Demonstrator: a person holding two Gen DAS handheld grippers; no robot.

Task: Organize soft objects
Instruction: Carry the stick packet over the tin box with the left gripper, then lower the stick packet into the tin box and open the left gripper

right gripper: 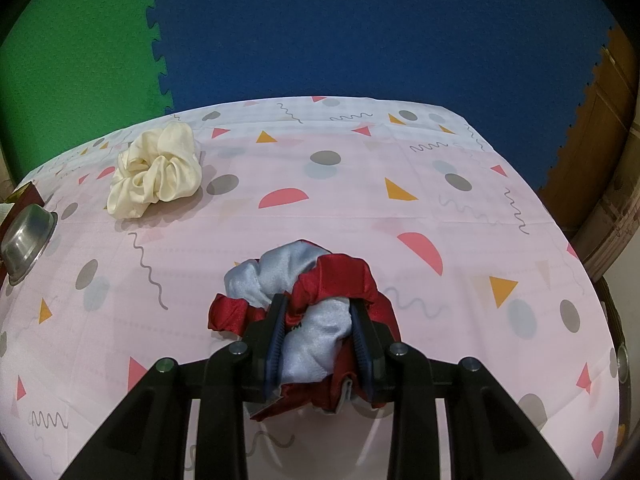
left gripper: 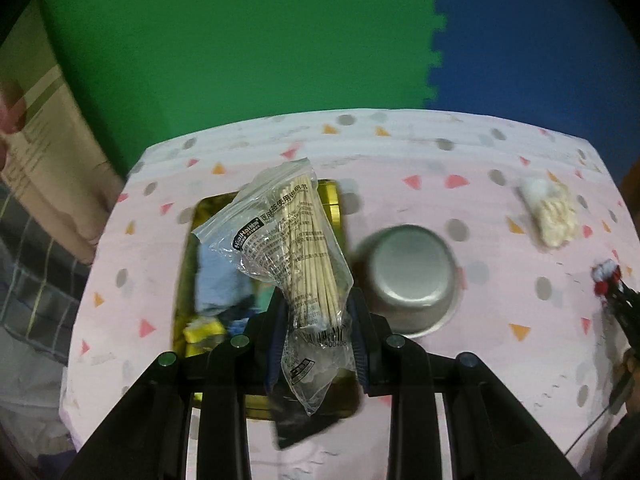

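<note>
My left gripper (left gripper: 318, 312) is shut on a clear zip bag of wooden sticks (left gripper: 298, 256), held up over a yellow tray (left gripper: 332, 196) that contains blue cloth (left gripper: 216, 280) and a yellow item (left gripper: 202, 330). In the right wrist view my right gripper (right gripper: 318, 320) is shut on a red and pale-blue scrunchie (right gripper: 308, 280) just above the patterned tablecloth. A cream scrunchie (right gripper: 158, 170) lies on the cloth at the far left, also visible in the left wrist view as the cream scrunchie (left gripper: 552, 210) at the far right. The right gripper with its scrunchie (left gripper: 606, 276) shows at the right edge.
An upturned steel bowl (left gripper: 412, 276) sits right of the tray; the same bowl (right gripper: 26, 236) shows at the left edge of the right wrist view. The pink patterned tablecloth (right gripper: 360, 200) covers the table. Green and blue foam mats lie beyond. A cardboard box (left gripper: 44, 152) stands at left.
</note>
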